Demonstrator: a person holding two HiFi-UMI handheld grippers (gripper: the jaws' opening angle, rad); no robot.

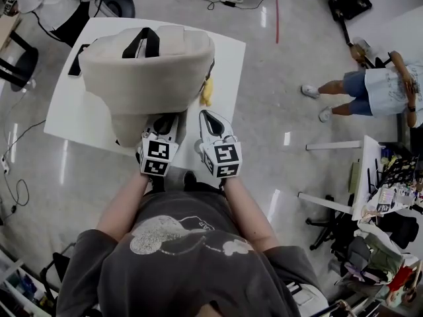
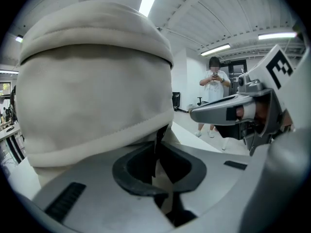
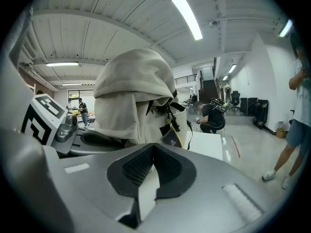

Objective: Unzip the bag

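A beige backpack (image 1: 145, 71) stands on a white table (image 1: 79, 111), black handle on top. My left gripper (image 1: 165, 121) is pushed against the bag's near lower edge. In the left gripper view the bag (image 2: 92, 91) fills the frame, and a thin dark zipper pull (image 2: 158, 140) hangs from its seam down between the nearly closed pads of the left gripper (image 2: 156, 165). My right gripper (image 1: 208, 117) is just to the right of the bag, shut with nothing in it (image 3: 153, 164). The bag (image 3: 133, 96) is a little ahead of it and to its left.
A yellow charm (image 1: 207, 92) and dark tags (image 3: 171, 123) hang at the bag's right side. A dark flat object (image 1: 75, 61) lies on the table's left edge. A person (image 1: 377, 91) stands at the right. A cluttered desk (image 1: 370, 177) is at the lower right, chairs at the top left.
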